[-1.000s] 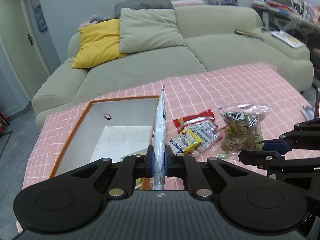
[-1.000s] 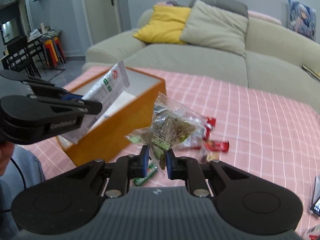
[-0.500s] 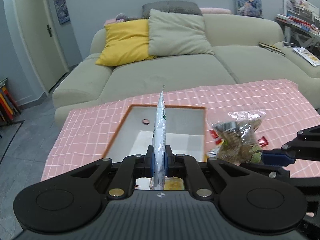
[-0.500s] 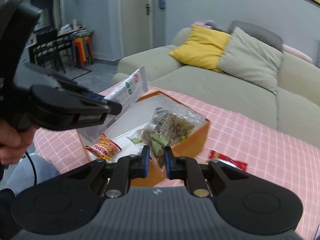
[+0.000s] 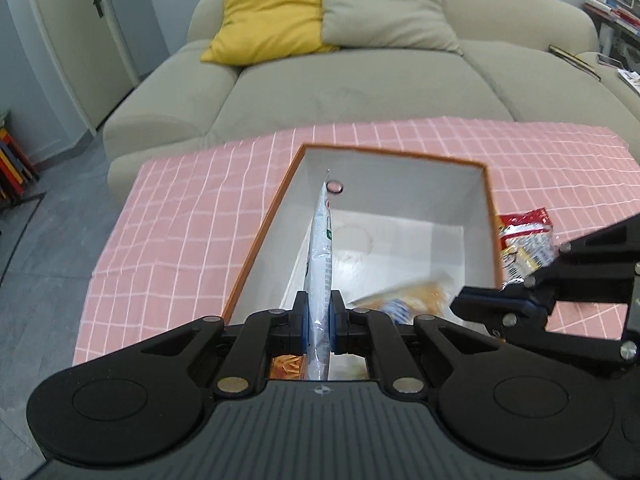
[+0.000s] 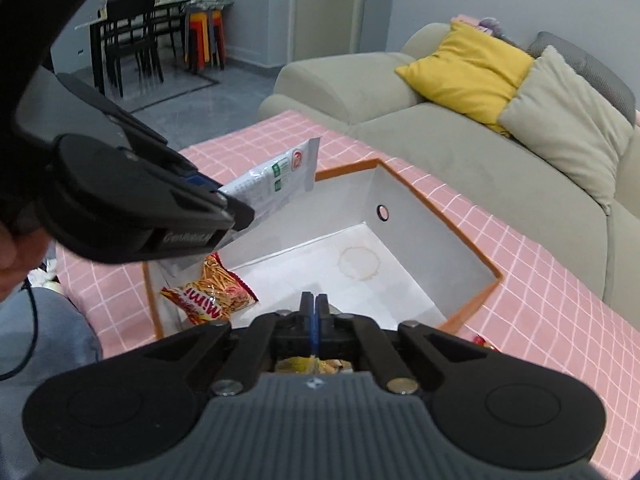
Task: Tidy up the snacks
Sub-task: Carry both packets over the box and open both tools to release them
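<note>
An orange box [image 5: 491, 216] with a white inside stands on the pink checked cloth; it also shows in the right wrist view [image 6: 472, 240]. My left gripper [image 5: 319, 320] is shut on a white snack packet [image 5: 320, 256], held edge-on over the box; the packet also shows in the right wrist view [image 6: 280, 176]. My right gripper [image 6: 315, 312] is over the box with its jaws together and nothing visible between them. A blurred snack bag [image 5: 408, 300] is in the box below it. A red stick-snack bag [image 6: 212, 292] lies in the box's near corner.
Several red and yellow snack packets [image 5: 524, 240] lie on the cloth right of the box. A beige sofa [image 5: 360, 80] with a yellow cushion [image 5: 264, 16] stands behind the table. Chairs and stools [image 6: 160, 40] stand across the room.
Both grippers moved over the box. The clear bag of brown snacks left my right gripper, whose jaws now meet, and a blurred bag is in the box.
</note>
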Tool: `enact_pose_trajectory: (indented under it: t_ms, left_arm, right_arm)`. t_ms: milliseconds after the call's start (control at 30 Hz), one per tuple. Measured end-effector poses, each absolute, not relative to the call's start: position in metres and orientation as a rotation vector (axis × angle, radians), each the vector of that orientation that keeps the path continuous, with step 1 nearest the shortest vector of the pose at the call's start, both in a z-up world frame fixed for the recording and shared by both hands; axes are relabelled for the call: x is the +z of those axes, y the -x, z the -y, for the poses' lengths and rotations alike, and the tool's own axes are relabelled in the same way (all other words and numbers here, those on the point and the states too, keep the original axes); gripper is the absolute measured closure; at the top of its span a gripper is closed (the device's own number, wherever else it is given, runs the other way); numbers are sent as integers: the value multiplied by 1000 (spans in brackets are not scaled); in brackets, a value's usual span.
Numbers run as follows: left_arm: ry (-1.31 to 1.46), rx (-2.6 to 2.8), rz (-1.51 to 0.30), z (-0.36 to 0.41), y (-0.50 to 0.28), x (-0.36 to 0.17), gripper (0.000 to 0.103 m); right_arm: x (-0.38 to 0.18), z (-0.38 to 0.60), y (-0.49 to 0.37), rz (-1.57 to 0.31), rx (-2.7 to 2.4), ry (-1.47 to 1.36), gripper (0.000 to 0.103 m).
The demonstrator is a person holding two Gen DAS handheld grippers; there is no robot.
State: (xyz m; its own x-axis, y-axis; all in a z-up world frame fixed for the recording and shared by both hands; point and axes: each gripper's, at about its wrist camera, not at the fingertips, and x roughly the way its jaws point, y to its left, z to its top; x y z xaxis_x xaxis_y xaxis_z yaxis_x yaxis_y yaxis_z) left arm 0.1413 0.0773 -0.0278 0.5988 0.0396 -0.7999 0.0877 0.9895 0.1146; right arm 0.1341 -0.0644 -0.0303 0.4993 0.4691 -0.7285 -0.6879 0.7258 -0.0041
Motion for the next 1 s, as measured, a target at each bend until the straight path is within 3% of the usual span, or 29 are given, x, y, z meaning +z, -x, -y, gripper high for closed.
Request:
enact_pose_trajectory:
  t_ms: [1000]
  left_arm:
    - [-230,-77,-1178,-72,-207,-118,91]
  right_arm:
    - [-77,64,-188,-962,717,281,101]
